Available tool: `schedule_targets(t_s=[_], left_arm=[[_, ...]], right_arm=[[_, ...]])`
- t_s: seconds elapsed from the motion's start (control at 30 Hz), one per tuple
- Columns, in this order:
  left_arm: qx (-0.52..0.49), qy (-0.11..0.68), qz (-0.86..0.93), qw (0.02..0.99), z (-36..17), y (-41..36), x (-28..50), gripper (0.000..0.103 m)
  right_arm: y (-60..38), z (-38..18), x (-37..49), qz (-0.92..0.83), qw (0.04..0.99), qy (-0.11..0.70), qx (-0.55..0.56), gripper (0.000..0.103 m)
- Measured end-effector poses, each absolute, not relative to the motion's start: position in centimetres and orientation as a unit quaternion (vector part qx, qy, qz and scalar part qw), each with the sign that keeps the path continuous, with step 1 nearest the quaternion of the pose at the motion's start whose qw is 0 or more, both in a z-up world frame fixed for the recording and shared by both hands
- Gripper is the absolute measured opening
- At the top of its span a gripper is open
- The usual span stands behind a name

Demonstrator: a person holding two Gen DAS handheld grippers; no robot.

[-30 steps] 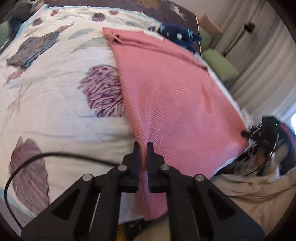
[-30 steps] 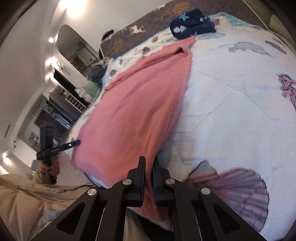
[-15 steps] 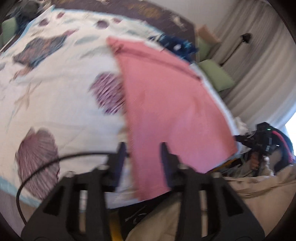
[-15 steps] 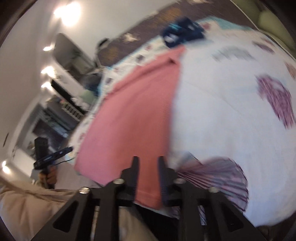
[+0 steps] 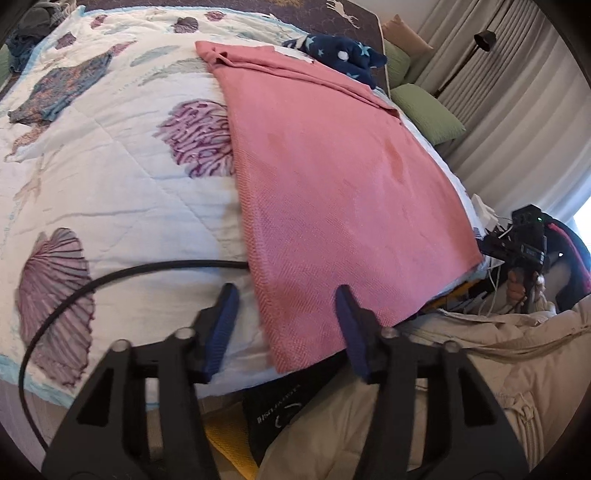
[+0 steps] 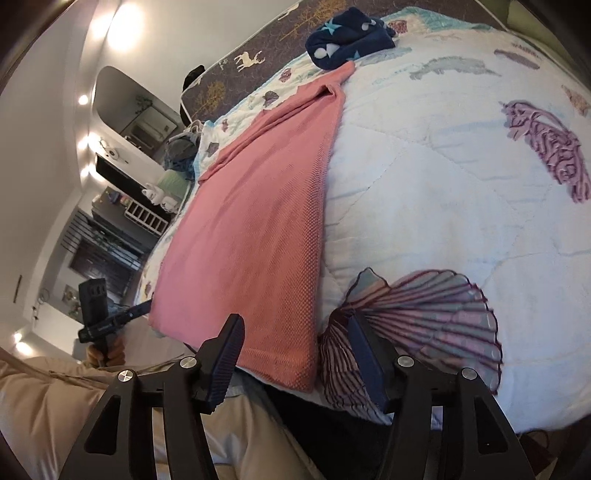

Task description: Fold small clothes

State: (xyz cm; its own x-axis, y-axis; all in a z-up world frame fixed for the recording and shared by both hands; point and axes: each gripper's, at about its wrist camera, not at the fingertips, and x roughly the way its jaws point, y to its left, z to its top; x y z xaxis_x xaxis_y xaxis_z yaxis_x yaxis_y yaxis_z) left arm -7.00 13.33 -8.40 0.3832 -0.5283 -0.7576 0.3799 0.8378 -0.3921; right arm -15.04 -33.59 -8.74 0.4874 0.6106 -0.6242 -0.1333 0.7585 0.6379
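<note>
1. Our left tool (image 5: 284,321) is closing, our right tool (image 6: 295,343) opening; both gape, gripping nothing.
2. Black panel (image 5: 280,410): lettering unreadable.
3. Pink cloth (image 5: 332,184) lies flat on the bed (image 5: 110,184), its near edge between the pads.
4. Beyond, a navy starred garment (image 6: 347,37).

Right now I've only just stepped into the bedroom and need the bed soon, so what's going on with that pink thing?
A person is folding a pink knit garment spread flat on the sea-shell quilt, one hand-held gripper in each hand. The left hand-held gripper and the right hand-held gripper each straddle a near corner of it with jaws apart; the left's are closing, the right's opening. Neither grips it. A navy star-print garment lies bundled beyond.
</note>
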Motion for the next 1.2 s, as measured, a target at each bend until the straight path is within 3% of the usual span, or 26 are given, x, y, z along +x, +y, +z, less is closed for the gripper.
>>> schedule_targets(t_s=[0.07, 0.13, 0.2, 0.23, 0.27, 0.4, 0.83, 1.2], left_arm=[[-0.090, 0.490, -0.286, 0.818, -8.7, 13.0, -6.4, 0.015], [-0.109, 0.498, -0.296, 0.808, -9.0, 12.9, -6.1, 0.008], [-0.114, 0.493, -0.296, 0.810, -8.7, 12.8, -6.5, 0.007], [-0.119, 0.486, -0.298, 0.813, -8.3, 12.9, -6.9, 0.007], [-0.126, 0.478, -0.303, 0.814, -7.9, 13.0, -7.3, 0.007], [-0.152, 0.430, -0.325, 0.829, -5.1, 13.8, -7.9, 0.007], [-0.179, 0.308, -0.350, 0.866, 1.1, 14.5, -5.5, 0.007], [-0.152, 0.270, -0.303, 0.901, 6.0, 13.1, 0.5, 0.007]], right_arm=[[-33.6, -9.2, -14.0, 0.245, 0.815, 0.447, 0.275, 0.061], [-34.1, -9.9, -13.1, 0.265, 0.799, 0.439, 0.315, 0.061], [-34.0, -9.9, -13.0, 0.279, 0.792, 0.430, 0.330, 0.040], [-33.6, -9.9, -13.0, 0.283, 0.790, 0.434, 0.326, 0.016], [-33.1, -9.8, -13.1, 0.286, 0.790, 0.441, 0.315, 0.010], [-31.4, -8.7, -13.8, 0.304, 0.797, 0.439, 0.282, 0.008], [-31.9, -0.2, -12.4, 0.331, 0.843, 0.315, 0.283, 0.005], [-32.3, 5.7, -6.5, 0.310, 0.879, 0.251, 0.262, 0.005]])
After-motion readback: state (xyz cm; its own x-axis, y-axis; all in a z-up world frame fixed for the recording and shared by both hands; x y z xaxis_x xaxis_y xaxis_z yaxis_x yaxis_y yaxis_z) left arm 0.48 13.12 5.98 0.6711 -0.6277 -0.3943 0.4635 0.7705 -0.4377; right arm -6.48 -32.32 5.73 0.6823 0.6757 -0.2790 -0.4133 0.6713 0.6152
